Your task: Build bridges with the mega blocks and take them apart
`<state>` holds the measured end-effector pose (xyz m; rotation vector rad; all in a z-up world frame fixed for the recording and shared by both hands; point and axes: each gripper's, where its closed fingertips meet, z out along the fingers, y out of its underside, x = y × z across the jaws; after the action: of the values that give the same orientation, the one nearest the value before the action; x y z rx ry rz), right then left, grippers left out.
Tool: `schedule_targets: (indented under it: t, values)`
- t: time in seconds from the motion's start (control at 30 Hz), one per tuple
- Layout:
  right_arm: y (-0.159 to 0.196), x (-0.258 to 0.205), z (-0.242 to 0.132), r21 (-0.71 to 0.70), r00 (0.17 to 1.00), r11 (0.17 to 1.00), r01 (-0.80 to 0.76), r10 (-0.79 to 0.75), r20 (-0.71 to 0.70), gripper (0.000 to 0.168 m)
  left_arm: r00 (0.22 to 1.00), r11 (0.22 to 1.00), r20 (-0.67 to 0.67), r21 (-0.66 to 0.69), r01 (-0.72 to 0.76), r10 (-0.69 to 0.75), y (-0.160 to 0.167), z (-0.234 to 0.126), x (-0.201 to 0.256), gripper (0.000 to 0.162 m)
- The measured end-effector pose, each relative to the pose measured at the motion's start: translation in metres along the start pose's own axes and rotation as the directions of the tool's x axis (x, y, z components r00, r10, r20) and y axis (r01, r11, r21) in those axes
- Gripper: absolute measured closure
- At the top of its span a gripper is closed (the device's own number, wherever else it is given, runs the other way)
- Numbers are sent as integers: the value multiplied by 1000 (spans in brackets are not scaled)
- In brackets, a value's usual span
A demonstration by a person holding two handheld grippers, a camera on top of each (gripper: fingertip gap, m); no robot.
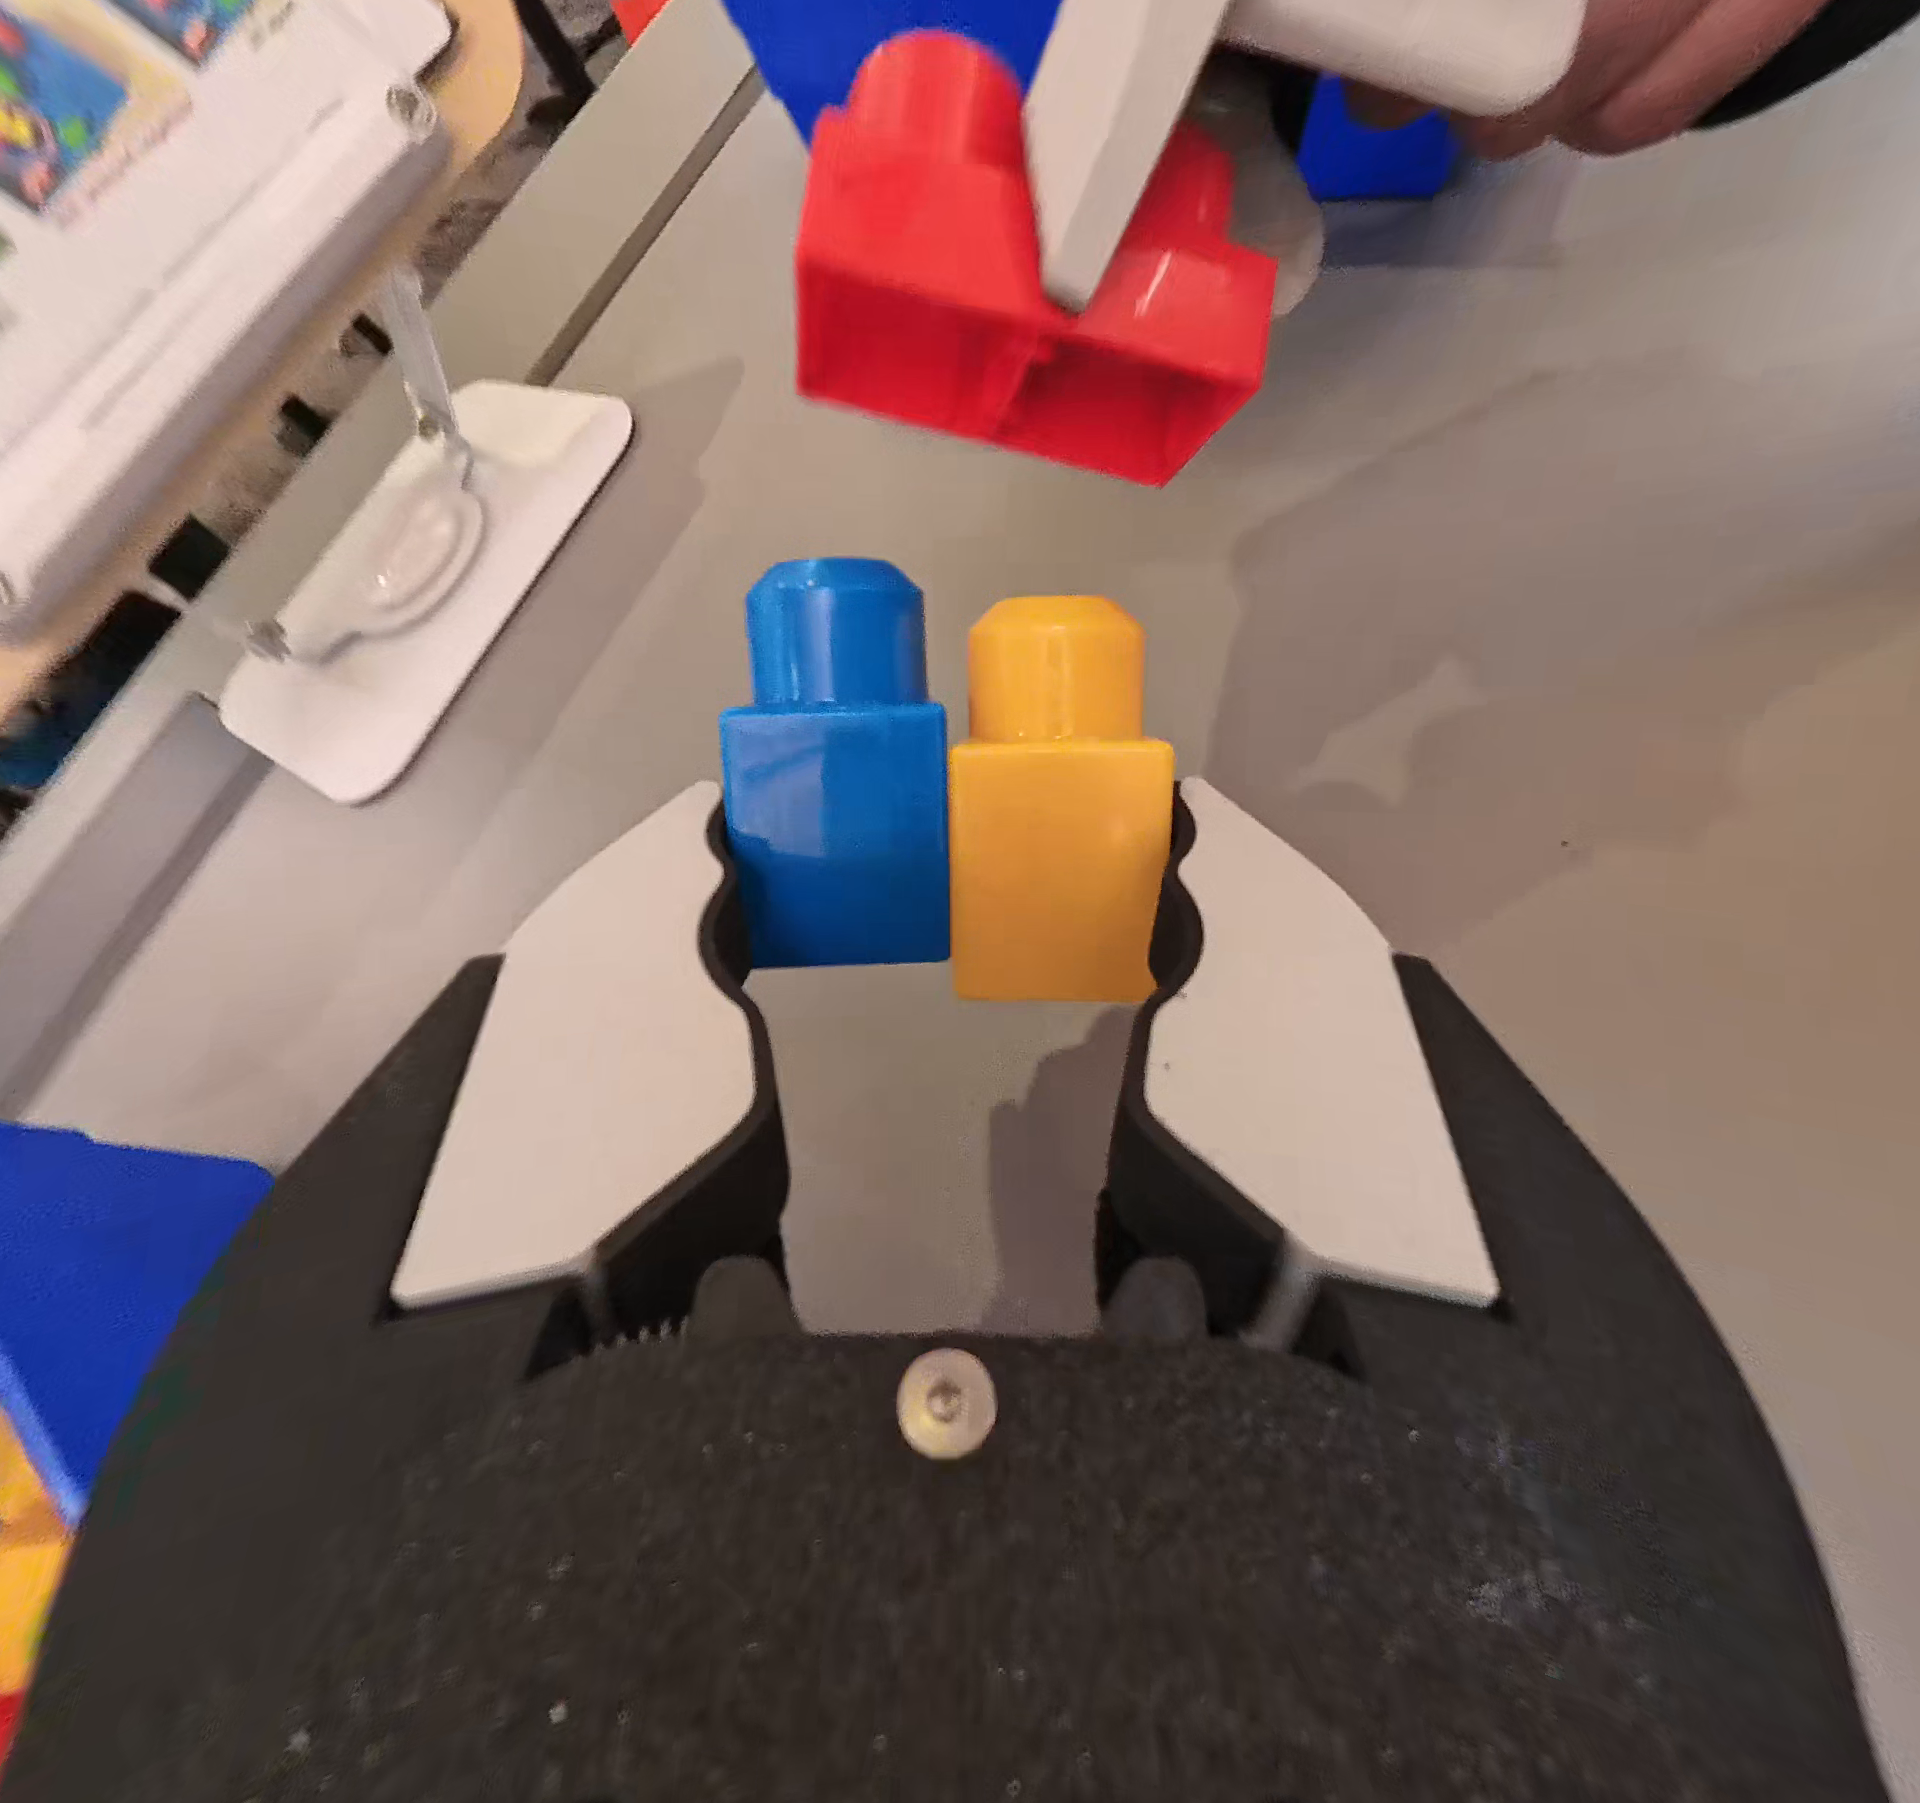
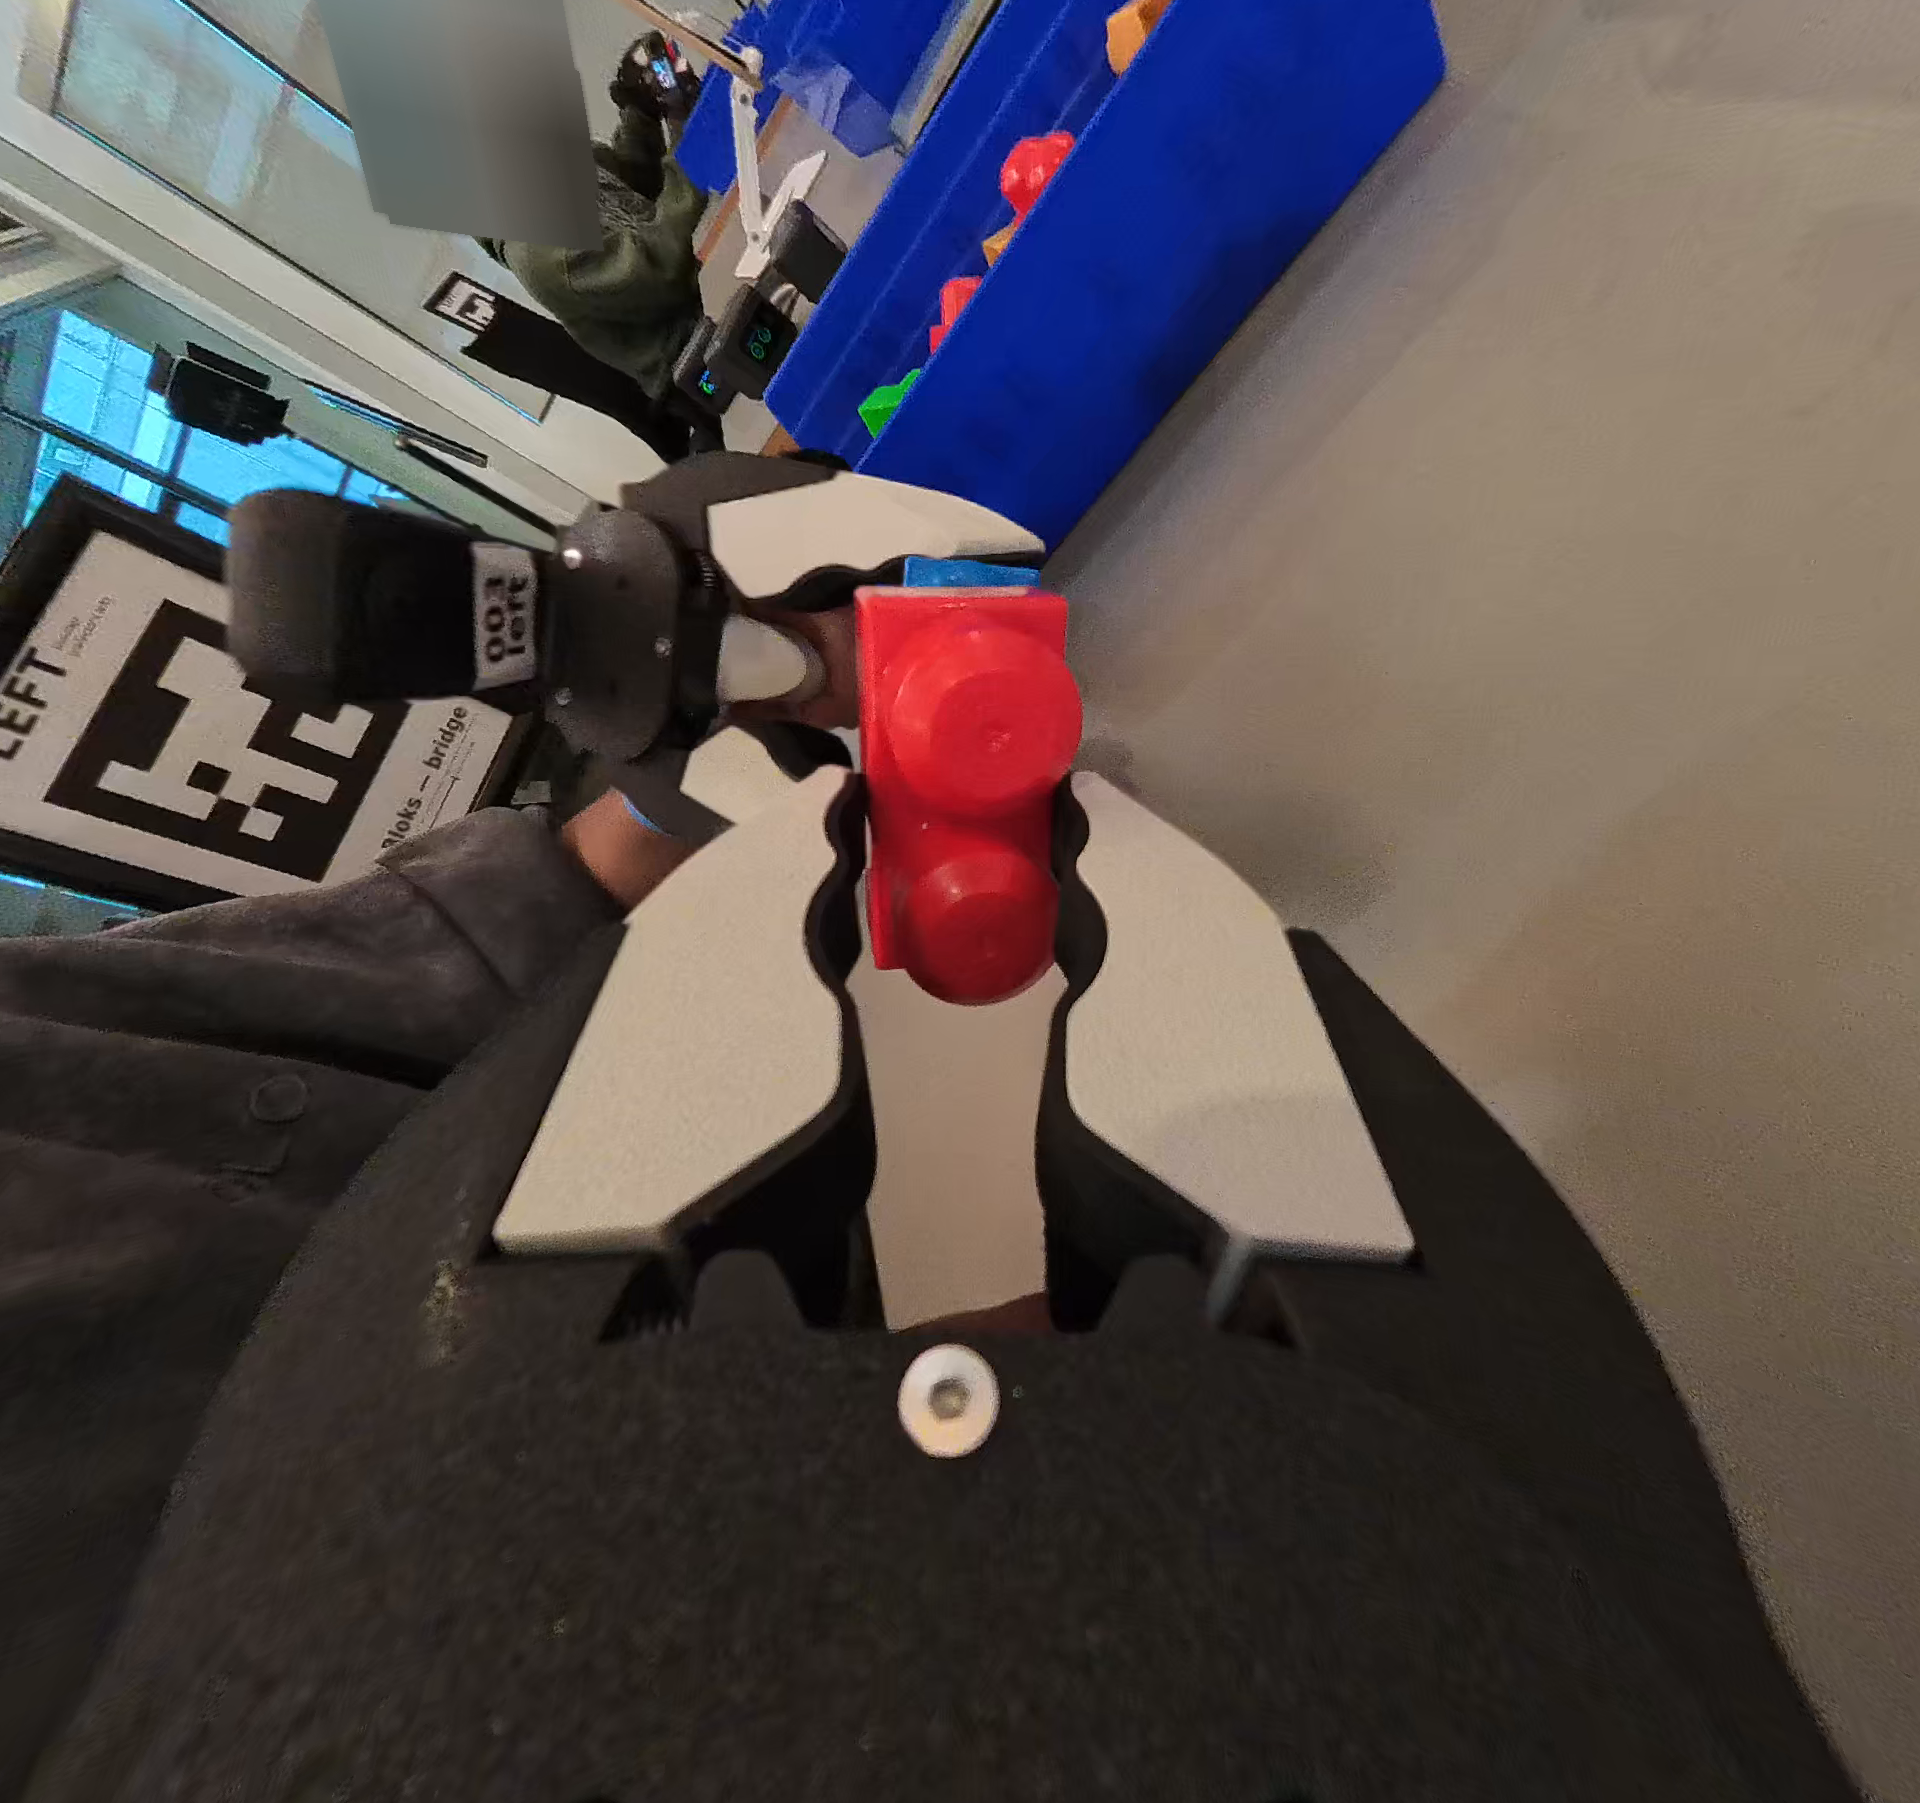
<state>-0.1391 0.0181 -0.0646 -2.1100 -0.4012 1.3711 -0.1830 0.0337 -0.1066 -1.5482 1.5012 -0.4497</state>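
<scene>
The left gripper (image 1: 951,880) clamps the blue block (image 1: 836,818) and yellow block (image 1: 1055,849) together near the table (image 1: 1558,714) edge; the right gripper (image 2: 961,880) grips a red block (image 2: 966,797) above them, open tabletop beyond.

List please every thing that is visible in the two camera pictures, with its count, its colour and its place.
Red block: one, red, two studs, held in the air above the two small blocks.
Blue block: one, blue, single stud, between the left claw's fingers, touching the yellow one.
Yellow block: one, yellow, single stud, beside the blue block.
Bins: several, blue, at the table's far edge; the nearest holds red, orange and green blocks.
Table: one, grey, under everything.
Sign on stand: one, white, at the table's left edge.
Marker board: one, black and white, background.
Other person: one, green jacket, background.
Left claw: one, shut on both small blocks.
Right claw: one, shut on the red block.
Hand: one, holding the right claw.
</scene>
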Motion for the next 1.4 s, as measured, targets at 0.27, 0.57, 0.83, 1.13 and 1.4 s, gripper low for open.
schedule_targets:
  t: [0.27,0.57,0.83,1.13,1.4]
  values:
    - [1,2,8,-48,996,998,34,-38,-80,134,980,980,-11,-29,-199,198,-22,7,1,87]
    - [14,6,15,-75,998,997,9,-13,-59,134,971,970,-30,-40,-239,238,-20,17,8,87]
    - [22,14,13,-108,998,994,-2,-4,-63,134,963,963,-61,-50,-265,262,-16,26,14,87]
    - [32,20,11,-213,997,976,-33,19,-68,134,944,943,-91,-69,-325,318,-13,32,20,88]
    - [38,32,17,-294,989,954,-62,18,-150,134,920,910,-90,-137,-391,382,-4,38,21,88]
